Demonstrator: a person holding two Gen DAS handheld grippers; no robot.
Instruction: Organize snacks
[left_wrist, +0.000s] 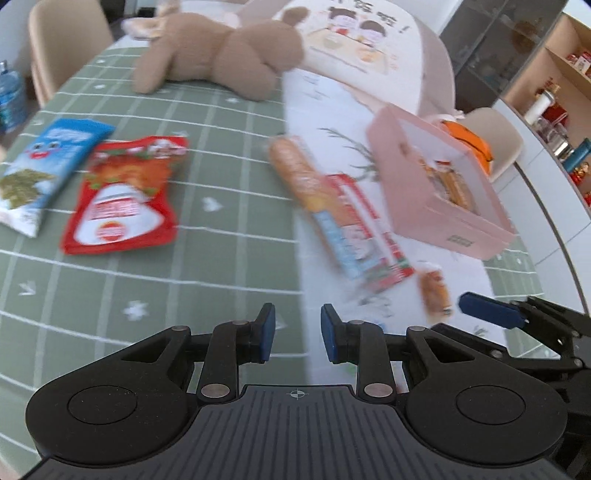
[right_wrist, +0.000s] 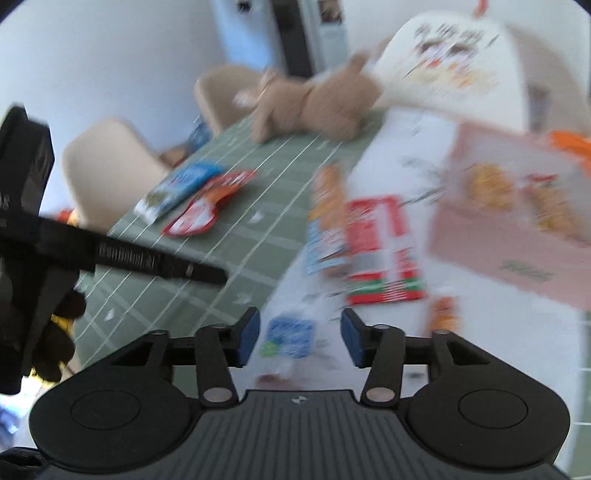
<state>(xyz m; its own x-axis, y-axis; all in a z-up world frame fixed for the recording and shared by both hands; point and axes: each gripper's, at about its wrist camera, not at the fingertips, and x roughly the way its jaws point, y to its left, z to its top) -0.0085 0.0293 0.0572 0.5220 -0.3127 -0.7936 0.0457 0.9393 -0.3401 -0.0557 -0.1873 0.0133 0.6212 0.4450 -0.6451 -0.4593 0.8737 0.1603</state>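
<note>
Both pairs of blue-padded fingers grip nothing: the left gripper (left_wrist: 297, 334) has its jaws at a narrow gap over bare tablecloth, and the right gripper (right_wrist: 299, 338) stands with a wider gap, a small blue-and-white packet (right_wrist: 291, 338) lying on the white cloth beyond its pads, apart from them. Snacks are spread across the table. A pink box (left_wrist: 439, 184) sits to the right on the white cloth with orange-wrapped snacks already inside it. Just beside its near-left corner lie a long orange-and-blue pack (left_wrist: 314, 199) and a red-and-white pack (left_wrist: 373, 236) that overlap, and a small orange packet (left_wrist: 436, 291) lies nearer the camera. Well apart on the left, on the green part, a red pouch (left_wrist: 125, 195) and a blue seaweed-style bag (left_wrist: 48, 170) lie side by side and touch at their edges. Farther back a brown plush toy (left_wrist: 221, 59) sprawls on the table (left_wrist: 221, 236), which wears a green cloth with a white grid and a white printed cloth (left_wrist: 325, 103) over its right half. Beige chairs (left_wrist: 62, 48) stand at the far side, a blue water jug (left_wrist: 11, 96) is on the floor at left, and open wooden shelves (left_wrist: 554, 74) with jars and bottles line the right wall. Both views are smeared by motion blur.
</note>
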